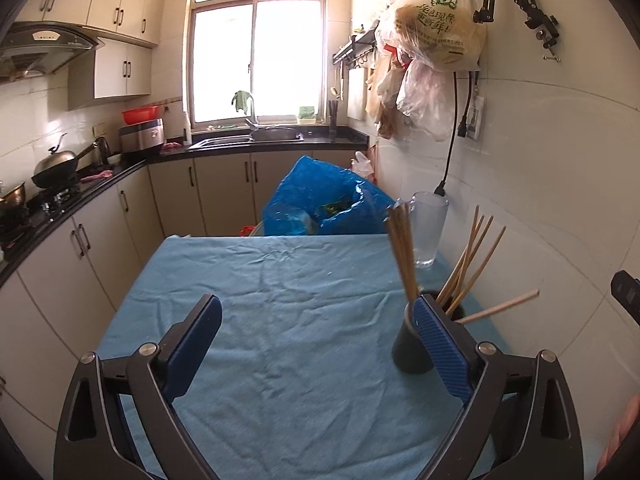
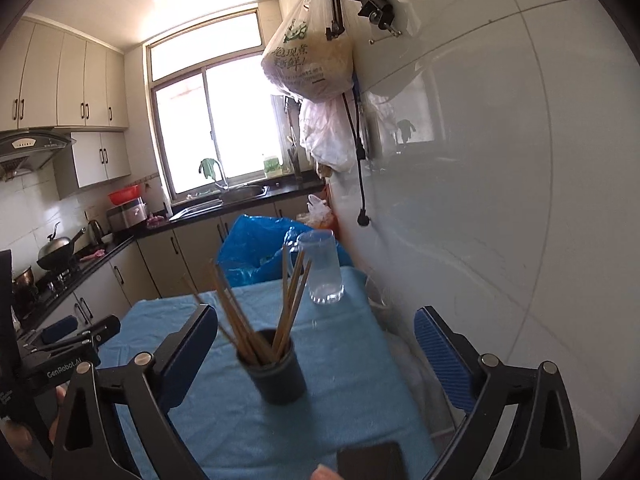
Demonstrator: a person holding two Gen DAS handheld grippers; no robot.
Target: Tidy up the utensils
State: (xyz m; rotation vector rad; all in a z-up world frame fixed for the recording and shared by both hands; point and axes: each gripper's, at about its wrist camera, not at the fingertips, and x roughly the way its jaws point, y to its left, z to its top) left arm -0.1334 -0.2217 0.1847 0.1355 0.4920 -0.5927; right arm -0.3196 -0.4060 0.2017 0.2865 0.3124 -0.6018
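**A:** Where are the utensils?

**B:** The chopsticks [image 2: 256, 320] stand in a dark round holder [image 2: 276, 376] on the blue tablecloth [image 1: 280, 320], toward the table's right side. They fan out: one blurred bundle leans left, several lean right toward the wall, and in the left wrist view one stick [image 1: 500, 307] tips far over to the right, nearly level.

**A:** Is either tool gripping them?

**B:** No. The right gripper [image 2: 316, 332] has its jaws spread wide, the holder sitting in the gap without either pad touching it. The left gripper [image 1: 318, 322] is spread wide too, over bare cloth; the holder stands just beyond its right finger [image 1: 440, 352], which hides part of it.

**A:** What else is nearby?

**B:** A clear glass [image 2: 322, 268] stands farther back near the right wall, well apart from the holder. Beyond the far table edge sits a blue plastic bag [image 1: 320, 196]. On the right wall hang plastic bags [image 1: 436, 20] and a black cord [image 1: 452, 136]. A dark flat object [image 2: 370, 460] lies at the near edge in the right wrist view, with a fingertip beside it. The far counter holds a sink [image 1: 248, 138] under the window [image 1: 256, 56]; a wok [image 1: 56, 166] sits on the left.
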